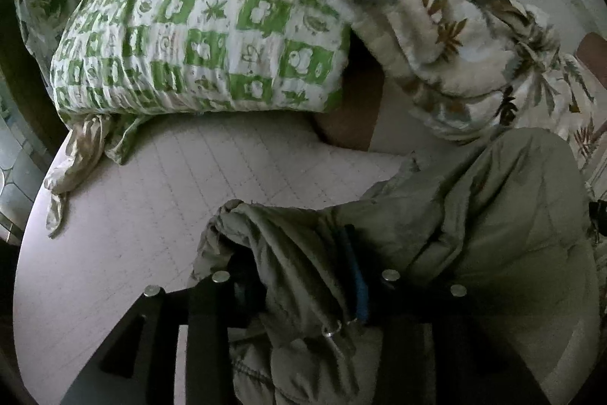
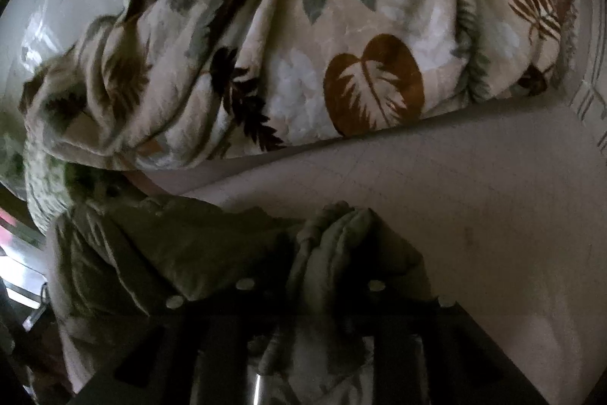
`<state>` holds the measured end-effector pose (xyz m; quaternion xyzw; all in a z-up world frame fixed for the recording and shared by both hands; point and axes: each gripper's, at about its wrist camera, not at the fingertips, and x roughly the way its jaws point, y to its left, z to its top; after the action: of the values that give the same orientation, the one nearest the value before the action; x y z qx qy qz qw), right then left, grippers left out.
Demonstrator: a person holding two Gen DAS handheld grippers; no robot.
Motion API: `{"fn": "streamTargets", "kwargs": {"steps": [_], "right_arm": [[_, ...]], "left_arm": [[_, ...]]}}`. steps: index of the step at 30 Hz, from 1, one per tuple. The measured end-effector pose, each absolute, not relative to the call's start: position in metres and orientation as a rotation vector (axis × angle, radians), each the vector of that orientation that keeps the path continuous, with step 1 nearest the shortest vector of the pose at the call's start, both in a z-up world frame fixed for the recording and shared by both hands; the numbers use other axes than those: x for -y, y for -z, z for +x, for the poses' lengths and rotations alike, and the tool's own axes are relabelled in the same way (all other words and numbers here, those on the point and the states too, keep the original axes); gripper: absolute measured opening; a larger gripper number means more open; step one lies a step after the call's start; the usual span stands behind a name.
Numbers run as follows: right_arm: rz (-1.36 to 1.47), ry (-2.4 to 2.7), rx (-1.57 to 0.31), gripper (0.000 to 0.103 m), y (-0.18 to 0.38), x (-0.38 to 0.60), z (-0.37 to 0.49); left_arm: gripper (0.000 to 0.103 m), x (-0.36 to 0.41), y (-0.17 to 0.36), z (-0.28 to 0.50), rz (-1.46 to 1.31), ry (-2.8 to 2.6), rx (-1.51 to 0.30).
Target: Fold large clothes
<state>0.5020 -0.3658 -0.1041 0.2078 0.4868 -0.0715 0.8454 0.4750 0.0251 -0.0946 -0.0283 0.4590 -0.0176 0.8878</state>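
Task item = bulky olive-green padded jacket (image 1: 474, 234), lying on the pale checked bed sheet (image 1: 189, 185), bunched at the near edge under both grippers.

Left gripper (image 1: 303, 291): jacket's zip edge, w/ blue tape and small metal ring, sits between the fingers. Jaws look partly spread, cloth loose btwn them rather than clamped. In left wrist view the bulk of the jacket lies to the right of this gripper, bare sheet to its left.

Right gripper (image 2: 307, 287): a rolled fold of the same jacket (image 2: 334, 234) pokes up btwn the fingers. Dark down there, can't tell if pads bite or just flank the fold. Here the jacket mass runs off to the left, bare sheet to the right.

So key relation: jacket spans btwn the two grippers, long axis roughly left-right, each gripper at one end. Neither is nearer; it's a two-hand job.

Beyond, well clear: green-and-white patchwork pillow (image 1: 197, 37) and cream leaf-print fleece blanket (image 2: 303, 44), heaped at far side. Fold away from those, imo.
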Motion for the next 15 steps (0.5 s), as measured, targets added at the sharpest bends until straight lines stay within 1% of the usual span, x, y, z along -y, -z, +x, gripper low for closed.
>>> {"fn": "streamTargets", "kwargs": {"steps": [1, 2, 3, 4, 5, 6, 7, 8, 9, 15], "right_arm": [[0.462, 0.138, -1.029, 0.030, 0.102, 0.368, 0.501], [0.483, 0.128, -1.031, 0.038, 0.101, 0.370, 0.501], [0.515, 0.115, -1.027, 0.062, 0.099, 0.373, 0.499], [0.534, 0.109, -1.014, 0.082, 0.097, 0.375, 0.498], [0.550, 0.113, -0.985, 0.103, 0.093, 0.377, 0.494], [0.555, 0.113, -0.968, 0.103, 0.089, 0.379, 0.491], [0.553, 0.110, -0.960, 0.103, 0.086, 0.380, 0.490], [0.542, 0.106, -0.951, 0.103, 0.083, 0.380, 0.488], [0.533, 0.105, -0.947, 0.103, 0.080, 0.379, 0.487], [0.464, 0.093, -0.935, 0.103, 0.066, 0.362, 0.478]], "left_arm": [[0.041, -0.026, 0.094, 0.476, -0.066, 0.038, -0.959], [0.043, -0.028, 0.092, 0.476, -0.081, 0.039, -0.962], [0.045, -0.030, 0.091, 0.475, -0.095, 0.041, -0.962], [0.046, -0.032, 0.091, 0.475, -0.110, 0.042, -0.960], [0.052, -0.032, 0.089, 0.474, -0.113, 0.036, -0.954], [0.062, -0.032, 0.086, 0.472, -0.102, 0.021, -0.939], [0.070, -0.033, 0.084, 0.471, -0.088, 0.009, -0.921], [0.083, -0.033, 0.079, 0.469, -0.071, 0.004, -0.897], [0.086, -0.033, 0.075, 0.467, -0.061, 0.004, -0.885], [0.086, -0.020, 0.060, 0.460, -0.030, 0.051, -0.876]]}}
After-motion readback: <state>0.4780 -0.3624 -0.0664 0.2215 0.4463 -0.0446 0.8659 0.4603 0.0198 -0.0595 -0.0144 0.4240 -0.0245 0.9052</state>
